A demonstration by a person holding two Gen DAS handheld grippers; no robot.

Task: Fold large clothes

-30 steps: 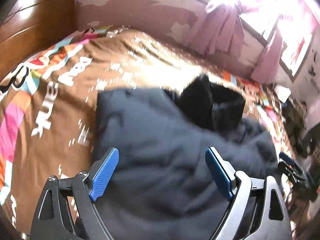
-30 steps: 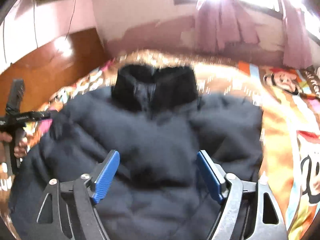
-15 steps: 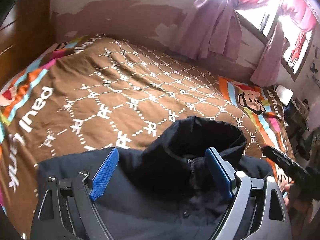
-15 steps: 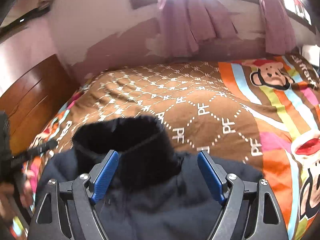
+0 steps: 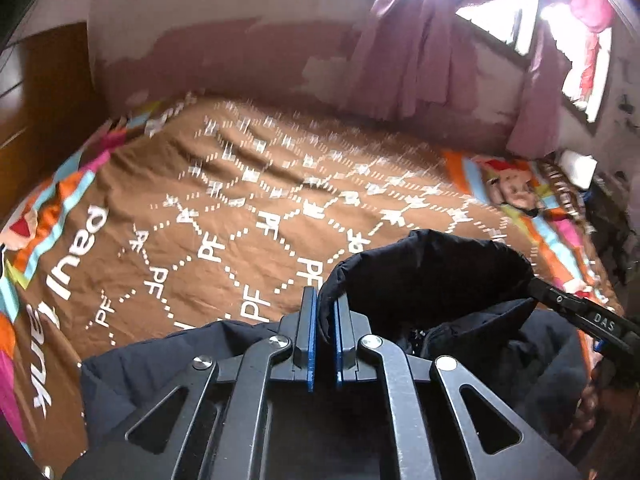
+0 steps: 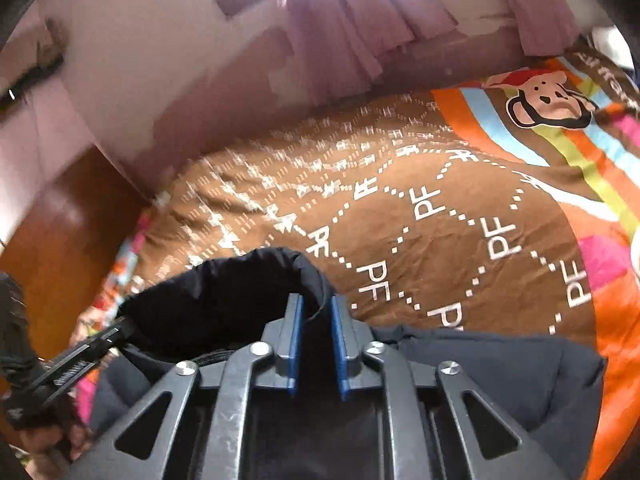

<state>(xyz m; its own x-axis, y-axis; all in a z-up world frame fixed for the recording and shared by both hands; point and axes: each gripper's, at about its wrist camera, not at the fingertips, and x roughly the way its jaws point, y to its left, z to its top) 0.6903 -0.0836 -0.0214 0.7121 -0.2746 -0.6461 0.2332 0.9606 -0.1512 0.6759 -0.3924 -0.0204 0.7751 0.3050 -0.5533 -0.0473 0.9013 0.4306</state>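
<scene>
A dark navy padded jacket [image 5: 500, 344] with a black stand-up collar [image 5: 432, 268] lies on the bed at the near edge. My left gripper [image 5: 323, 304] is shut on the left end of the collar. My right gripper [image 6: 316, 304] is shut on the right end of the collar [image 6: 224, 292], with fabric pinched between the blue pads. The jacket body [image 6: 500, 372] spreads below and to the right in the right wrist view. Each gripper shows in the other's view: the right one [image 5: 580, 312], the left one [image 6: 80, 356].
The bed carries a brown patterned bedspread [image 5: 248, 208] with coloured stripes and a monkey print [image 6: 548, 100]. A wooden headboard [image 6: 60, 232] stands at the left. Pink curtains [image 5: 416, 52] hang under a bright window on the far wall. Clutter [image 5: 612, 216] lies off the bed's right side.
Both grippers moved down to the jacket's collar and went from wide open to shut on its two ends.
</scene>
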